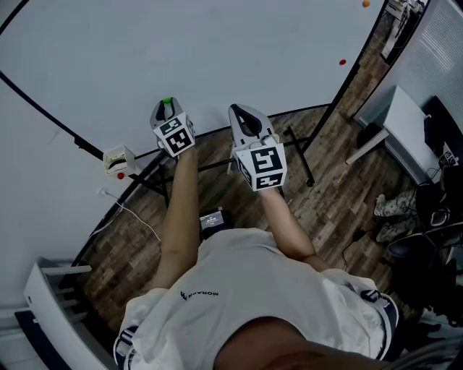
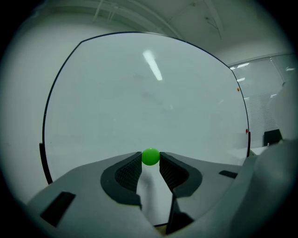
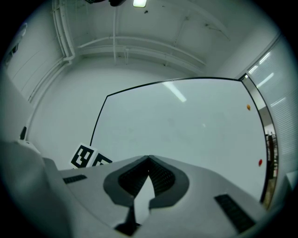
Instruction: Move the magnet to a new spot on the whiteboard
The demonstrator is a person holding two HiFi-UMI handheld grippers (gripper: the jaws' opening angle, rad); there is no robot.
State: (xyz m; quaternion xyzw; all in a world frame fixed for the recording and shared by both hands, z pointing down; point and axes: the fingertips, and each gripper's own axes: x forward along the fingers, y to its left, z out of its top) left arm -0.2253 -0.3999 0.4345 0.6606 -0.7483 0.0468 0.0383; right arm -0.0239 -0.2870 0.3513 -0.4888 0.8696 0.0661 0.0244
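Observation:
A small round green magnet is pinched between the tips of my left gripper, which is shut on it. In the head view that magnet and my left gripper are close to the whiteboard near its lower edge. Whether the magnet touches the board I cannot tell. My right gripper is beside it to the right. Its jaws are shut with nothing between them, and it faces the whiteboard.
A red magnet and an orange magnet sit on the board's right side. A small box rests at the board's lower left edge. The stand's black legs, a black device and a white desk are below.

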